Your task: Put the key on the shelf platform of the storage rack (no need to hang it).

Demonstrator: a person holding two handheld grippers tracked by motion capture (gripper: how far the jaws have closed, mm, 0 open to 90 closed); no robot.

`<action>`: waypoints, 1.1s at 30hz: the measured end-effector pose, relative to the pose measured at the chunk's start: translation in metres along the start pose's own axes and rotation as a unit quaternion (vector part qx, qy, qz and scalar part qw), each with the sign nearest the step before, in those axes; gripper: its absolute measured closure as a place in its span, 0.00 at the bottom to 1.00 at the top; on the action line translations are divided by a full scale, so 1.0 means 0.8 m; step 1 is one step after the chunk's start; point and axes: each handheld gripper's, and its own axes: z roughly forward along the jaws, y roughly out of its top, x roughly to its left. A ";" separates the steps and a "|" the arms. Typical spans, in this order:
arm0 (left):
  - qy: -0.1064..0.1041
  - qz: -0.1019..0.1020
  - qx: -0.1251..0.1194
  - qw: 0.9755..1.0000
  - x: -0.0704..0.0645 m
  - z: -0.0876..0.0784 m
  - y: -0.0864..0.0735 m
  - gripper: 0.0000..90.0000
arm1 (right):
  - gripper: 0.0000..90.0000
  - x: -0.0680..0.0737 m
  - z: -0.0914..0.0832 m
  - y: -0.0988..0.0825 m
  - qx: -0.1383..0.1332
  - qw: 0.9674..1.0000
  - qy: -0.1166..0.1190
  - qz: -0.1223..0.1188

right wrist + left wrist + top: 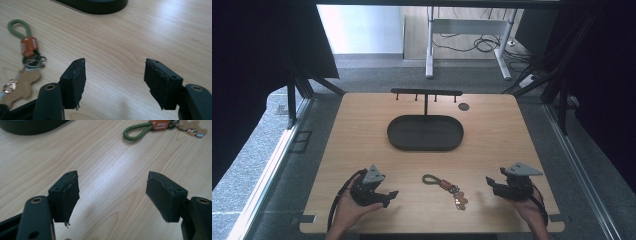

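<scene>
A keychain (444,185) lies on the wooden table near its front edge: a green cord loop, an orange tag, metal rings and a tan figure charm. My left gripper (392,196) rests to its left, jaws pointing toward it. In the left gripper view the left gripper (112,192) is open over bare wood, with the keychain (155,126) farther ahead. My right gripper (488,182) sits to the keychain's right. In the right gripper view the right gripper (115,80) is open with nothing between its jaws, and the keychain (28,47) lies off to the left of them.
A black oval tray (394,135) stands at the table's middle, with a black T-shaped hook rack (426,92) rising behind it. A small dark disc (463,106) lies near the back edge. The tray's edge (30,126) (100,6) appears in both gripper views.
</scene>
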 end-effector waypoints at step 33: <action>-0.003 0.005 -0.011 1.000 0.002 -0.014 0.006 0.30 | 0.51 0.038 0.011 0.079 0.137 0.986 0.055 -0.072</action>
